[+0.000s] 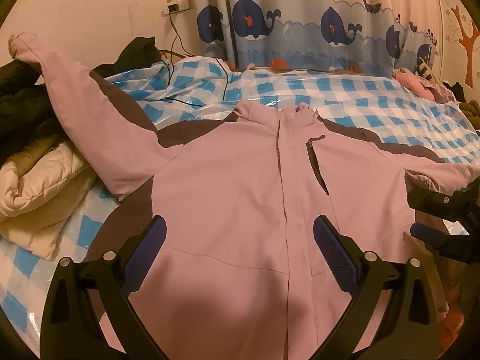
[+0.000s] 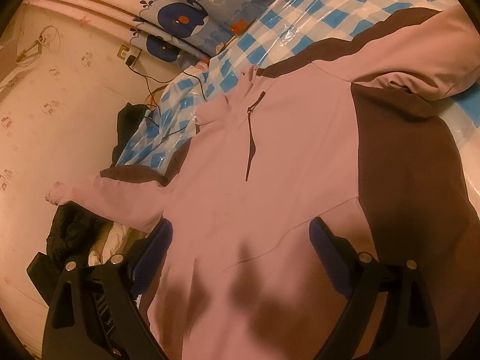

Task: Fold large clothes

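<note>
1. Jacket (image 1: 234, 186) lies spread flat, front up, on the checked plastic sheet (image 1: 330, 90) right ahead of my left gripper (image 1: 240, 240); its hem runs under both tools, and I see no fold in it.
2. My left gripper is wide apart with nothing between the pads; it hangs just above the lower front panel.
3. My right gripper (image 2: 240, 246) is likewise spread and empty, over the same garment's side nearest it.
4. One sleeve (image 1: 75, 90) stretches far off to my left tool's left, draped up onto a pile of dark clothes (image 1: 21, 99) and a cream quilt (image 1: 39, 186); the other sleeve (image 2: 420, 60) runs ahead and right of my right tool.
5. So I judge laying-out done; sleeves in, body folded over, all left.
</note>
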### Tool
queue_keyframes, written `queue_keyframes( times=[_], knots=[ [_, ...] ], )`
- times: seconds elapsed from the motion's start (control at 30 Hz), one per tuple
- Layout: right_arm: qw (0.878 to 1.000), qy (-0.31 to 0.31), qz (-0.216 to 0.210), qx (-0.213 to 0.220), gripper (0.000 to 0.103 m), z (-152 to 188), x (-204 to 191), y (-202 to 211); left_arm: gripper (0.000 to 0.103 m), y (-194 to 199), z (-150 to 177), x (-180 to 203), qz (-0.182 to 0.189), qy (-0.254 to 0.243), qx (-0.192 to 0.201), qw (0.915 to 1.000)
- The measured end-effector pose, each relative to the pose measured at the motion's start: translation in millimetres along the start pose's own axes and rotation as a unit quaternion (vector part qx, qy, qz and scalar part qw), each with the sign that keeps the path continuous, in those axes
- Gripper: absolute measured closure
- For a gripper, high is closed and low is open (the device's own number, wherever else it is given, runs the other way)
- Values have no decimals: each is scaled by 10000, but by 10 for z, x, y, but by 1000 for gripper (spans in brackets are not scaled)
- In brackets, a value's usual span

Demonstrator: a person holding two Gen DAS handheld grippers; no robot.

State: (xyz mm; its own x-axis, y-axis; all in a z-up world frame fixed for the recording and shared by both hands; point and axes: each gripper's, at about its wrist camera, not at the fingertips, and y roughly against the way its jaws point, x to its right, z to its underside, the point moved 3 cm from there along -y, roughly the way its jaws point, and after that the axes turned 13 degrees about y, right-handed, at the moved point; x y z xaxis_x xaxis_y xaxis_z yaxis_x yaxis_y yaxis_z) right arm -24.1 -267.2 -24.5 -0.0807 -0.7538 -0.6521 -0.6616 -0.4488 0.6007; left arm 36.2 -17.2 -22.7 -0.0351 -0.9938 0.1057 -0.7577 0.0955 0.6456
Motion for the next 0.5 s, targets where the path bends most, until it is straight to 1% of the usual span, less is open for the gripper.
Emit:
queue_keyframes(
  times=[0.5],
  knots=[
    [9999,87,74,-27,14,11,-4,-40,8,-27,-32,-63,-40,-25,84,10000]
  ],
)
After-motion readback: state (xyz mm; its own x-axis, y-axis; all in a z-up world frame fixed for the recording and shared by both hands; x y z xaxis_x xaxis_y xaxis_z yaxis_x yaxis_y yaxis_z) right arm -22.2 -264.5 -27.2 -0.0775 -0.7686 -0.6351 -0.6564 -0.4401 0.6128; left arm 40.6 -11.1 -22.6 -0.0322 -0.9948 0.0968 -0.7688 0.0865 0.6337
